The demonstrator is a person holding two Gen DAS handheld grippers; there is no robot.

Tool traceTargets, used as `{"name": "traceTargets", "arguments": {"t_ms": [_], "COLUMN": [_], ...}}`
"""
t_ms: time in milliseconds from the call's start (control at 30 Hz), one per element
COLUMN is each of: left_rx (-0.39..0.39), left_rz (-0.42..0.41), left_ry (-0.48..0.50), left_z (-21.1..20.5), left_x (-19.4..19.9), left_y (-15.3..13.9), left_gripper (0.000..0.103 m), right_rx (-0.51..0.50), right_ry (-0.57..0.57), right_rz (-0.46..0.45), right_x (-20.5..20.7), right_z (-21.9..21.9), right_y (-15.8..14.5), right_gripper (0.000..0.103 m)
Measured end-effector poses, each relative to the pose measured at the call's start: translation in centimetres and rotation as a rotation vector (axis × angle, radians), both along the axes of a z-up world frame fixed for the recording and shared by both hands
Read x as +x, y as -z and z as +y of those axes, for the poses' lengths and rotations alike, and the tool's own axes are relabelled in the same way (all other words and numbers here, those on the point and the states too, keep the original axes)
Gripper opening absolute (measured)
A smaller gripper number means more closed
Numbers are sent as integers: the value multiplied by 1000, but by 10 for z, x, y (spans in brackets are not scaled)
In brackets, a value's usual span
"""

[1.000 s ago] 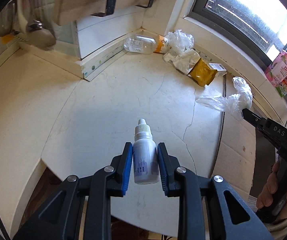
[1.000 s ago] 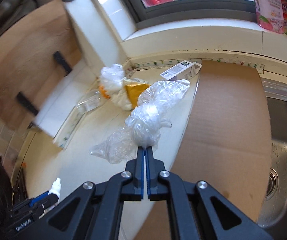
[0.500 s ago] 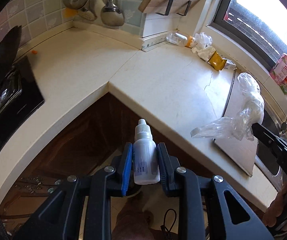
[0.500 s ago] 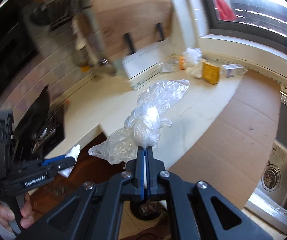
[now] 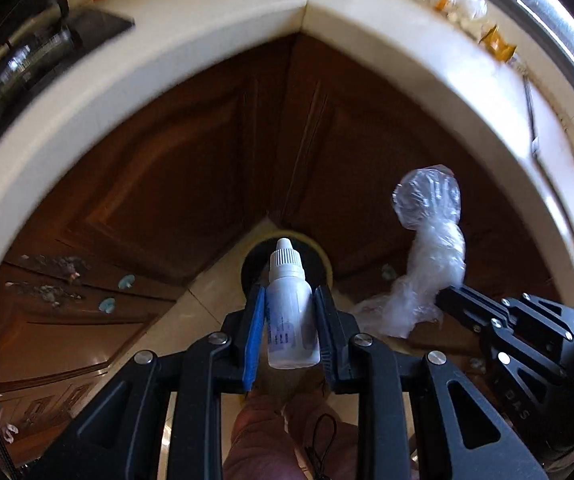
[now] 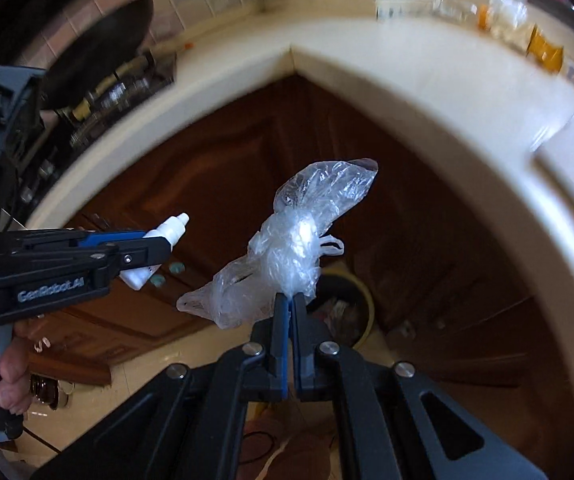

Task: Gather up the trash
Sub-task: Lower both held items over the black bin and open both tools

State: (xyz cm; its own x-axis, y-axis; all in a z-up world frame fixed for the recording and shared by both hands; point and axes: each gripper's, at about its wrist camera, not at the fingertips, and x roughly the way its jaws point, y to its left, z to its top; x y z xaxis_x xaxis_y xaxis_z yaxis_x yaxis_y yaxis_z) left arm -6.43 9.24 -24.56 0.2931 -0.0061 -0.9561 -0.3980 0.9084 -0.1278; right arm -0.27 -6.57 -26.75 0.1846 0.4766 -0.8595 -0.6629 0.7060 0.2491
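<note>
My left gripper (image 5: 289,294) is shut on a small white dropper bottle (image 5: 290,312), cap pointing forward. It hangs over a yellow-rimmed trash bin (image 5: 319,252) with a dark inside, standing on the floor at the cabinet corner. My right gripper (image 6: 288,300) is shut on a crumpled clear plastic bag (image 6: 287,248), held above the same bin (image 6: 361,300). In the right wrist view the left gripper (image 6: 155,246) with the bottle (image 6: 167,236) is at the left. The bag (image 5: 427,248) shows at the right of the left wrist view.
The pale countertop edge (image 5: 207,40) arcs above brown cabinet doors (image 5: 191,168). More litter lies far back on the counter by the window: a clear bottle (image 6: 459,10) and a yellow packet (image 6: 545,50). A stove (image 6: 99,80) is at the left. A person's leg (image 5: 263,440) is below.
Both grippers have left the counter and dropped in front of the cabinets, now pointing steeply down at the floor bin. The bottle and the bag stay gripped.
</note>
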Motion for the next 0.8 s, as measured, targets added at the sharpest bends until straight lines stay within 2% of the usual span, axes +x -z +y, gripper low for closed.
{"name": "traceTargets", "arguments": {"t_ms": [200, 367, 433, 567, 633, 667, 700, 800], "left_rx": [-34, -55, -70, -80, -99, -107, -106, -96], "left_rz": [40, 102, 121, 140, 142, 144, 145, 139], "left_ry": [52, 47, 37, 43, 53, 57, 60, 73], "left_z": [13, 25, 31, 37, 39, 38, 38, 36], "left_x": [8, 27, 35, 48, 54, 57, 56, 59], "left_y": [109, 207, 243, 287, 304, 308, 312, 313], "left_gripper": [23, 23, 23, 24, 34, 50, 64, 68], "right_rx": [-81, -146, -156, -185, -201, -214, -222, -203], "right_ry": [38, 81, 101, 139, 165, 176, 194, 236], "right_rz": [116, 179, 197, 218, 247, 265, 291, 317], "right_x": [12, 24, 31, 45, 53, 59, 62, 65], "right_z": [34, 53, 58, 68, 69, 68, 67, 60], "right_y": [120, 210, 237, 279, 297, 303, 311, 316], "right_gripper": [1, 1, 2, 3, 5, 11, 21, 28]}}
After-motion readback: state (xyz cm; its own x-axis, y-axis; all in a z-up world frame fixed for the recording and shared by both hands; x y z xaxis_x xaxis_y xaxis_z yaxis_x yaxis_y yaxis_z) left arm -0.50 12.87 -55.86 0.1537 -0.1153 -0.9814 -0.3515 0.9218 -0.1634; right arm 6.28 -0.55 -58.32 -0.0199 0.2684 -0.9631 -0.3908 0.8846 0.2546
